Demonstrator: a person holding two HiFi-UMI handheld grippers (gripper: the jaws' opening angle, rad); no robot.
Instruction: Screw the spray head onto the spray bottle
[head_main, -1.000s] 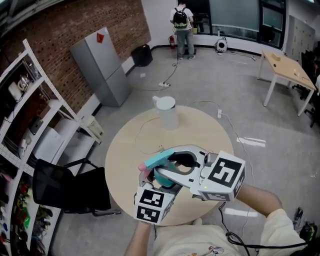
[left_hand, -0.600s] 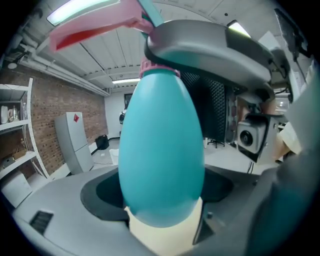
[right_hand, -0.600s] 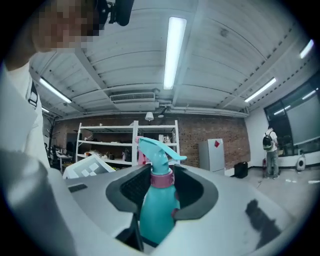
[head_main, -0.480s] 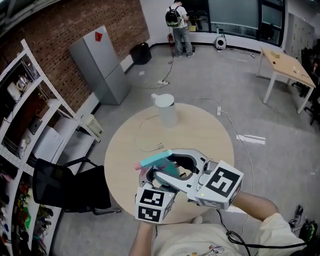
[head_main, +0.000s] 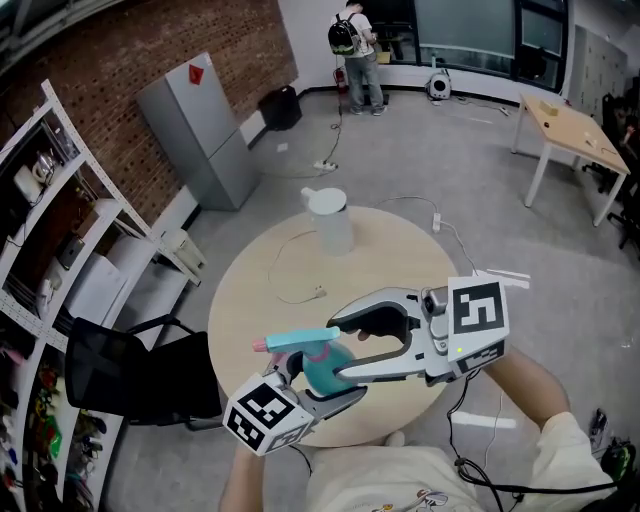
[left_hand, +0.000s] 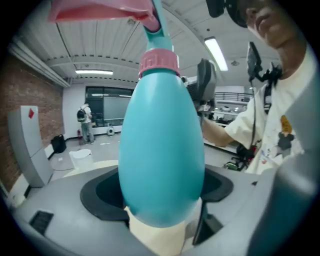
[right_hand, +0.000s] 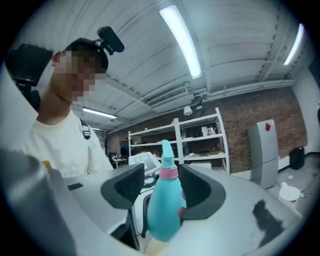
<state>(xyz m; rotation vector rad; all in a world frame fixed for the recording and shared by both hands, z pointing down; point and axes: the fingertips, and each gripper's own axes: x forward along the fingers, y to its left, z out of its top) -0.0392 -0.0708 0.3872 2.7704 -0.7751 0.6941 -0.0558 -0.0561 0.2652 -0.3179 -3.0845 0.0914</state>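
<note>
Bottle (head_main: 322, 368), spray head (head_main: 296, 342) on its neck, over the table (head_main: 400, 260) edge, clamped in the left gripper (head_main: 318, 383). Right gripper (head_main: 339, 350) jaws, just opened, stand apart, bottle between them.

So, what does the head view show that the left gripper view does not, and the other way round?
Only the head view shows the black chair, the shelves and the wooden desk. Only the left gripper view shows the ceiling lights and the front of the person's shirt. Both show the teal spray bottle held in the left tongs, the white jug on the round table, and the grey refrigerator.
</note>
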